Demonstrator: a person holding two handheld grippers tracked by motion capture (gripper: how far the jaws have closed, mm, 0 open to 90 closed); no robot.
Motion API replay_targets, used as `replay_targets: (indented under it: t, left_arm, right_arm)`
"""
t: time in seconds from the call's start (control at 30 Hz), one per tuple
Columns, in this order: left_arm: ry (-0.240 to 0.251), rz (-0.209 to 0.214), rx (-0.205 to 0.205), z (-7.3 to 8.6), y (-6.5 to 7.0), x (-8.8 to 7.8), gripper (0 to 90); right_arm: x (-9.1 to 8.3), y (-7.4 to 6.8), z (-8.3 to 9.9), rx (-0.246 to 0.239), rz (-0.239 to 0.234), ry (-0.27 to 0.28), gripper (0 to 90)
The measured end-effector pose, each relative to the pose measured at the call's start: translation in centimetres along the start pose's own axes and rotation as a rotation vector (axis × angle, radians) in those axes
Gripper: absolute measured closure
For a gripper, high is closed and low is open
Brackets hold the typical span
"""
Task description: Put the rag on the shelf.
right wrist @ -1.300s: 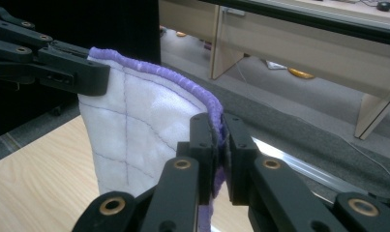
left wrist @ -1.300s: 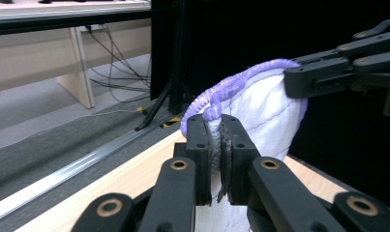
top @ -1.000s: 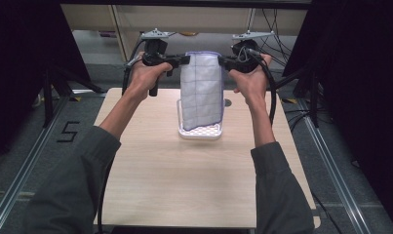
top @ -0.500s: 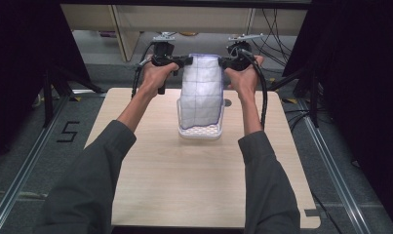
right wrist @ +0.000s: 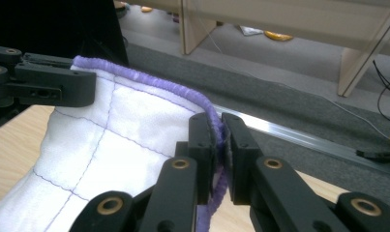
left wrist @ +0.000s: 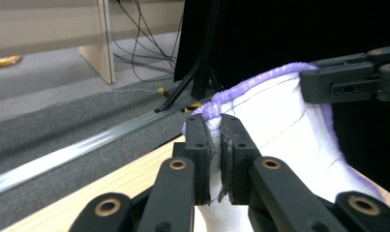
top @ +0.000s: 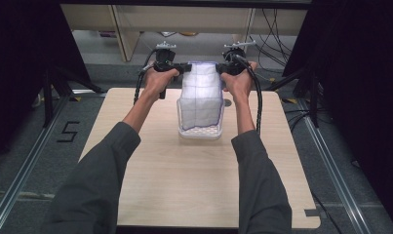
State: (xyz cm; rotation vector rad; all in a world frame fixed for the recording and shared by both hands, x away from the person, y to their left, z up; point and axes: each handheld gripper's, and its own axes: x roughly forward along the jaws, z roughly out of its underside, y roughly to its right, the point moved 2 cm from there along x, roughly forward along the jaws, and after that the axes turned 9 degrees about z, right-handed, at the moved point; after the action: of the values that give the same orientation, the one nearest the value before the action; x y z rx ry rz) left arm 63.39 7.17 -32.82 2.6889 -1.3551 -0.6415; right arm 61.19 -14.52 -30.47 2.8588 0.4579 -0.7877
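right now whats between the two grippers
In the high view, the white cloth with purple edging spans from the left gripper to the right gripper, each pinching a top corner, above the white basket.

the high view looks forward and down over the table from the person's side. each gripper view sits close behind its own jaws, sharing the white cloth with it.
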Motion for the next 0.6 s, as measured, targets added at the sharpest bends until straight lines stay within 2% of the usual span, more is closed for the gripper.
replay_targets:
  t: [0.2,0.3,0.53,0.57,0.6]
  left_arm:
    - [-0.005,0.018,-0.012,1.1,-0.1,0.7,82.6]
    - [-0.028,0.005,-0.023,1.6,-0.2,0.9,82.6]
    - [-0.076,0.003,-0.022,2.5,-0.4,1.3,82.3]
    - [-0.083,0.006,-0.022,2.6,-0.4,1.3,82.3]
    - [-0.091,0.003,-0.026,2.7,-0.3,1.3,82.3]
  right_arm:
    - [1.0,0.5,1.2,0.012,0.018,-0.029,82.9]
    - [1.5,0.3,1.7,0.021,0.007,-0.048,82.7]
    - [2.5,0.5,2.9,0.026,0.002,-0.083,81.4]
    - [2.6,0.4,3.1,0.039,-0.004,-0.104,81.2]
    - [2.8,0.6,3.2,0.029,-0.01,-0.099,81.2]
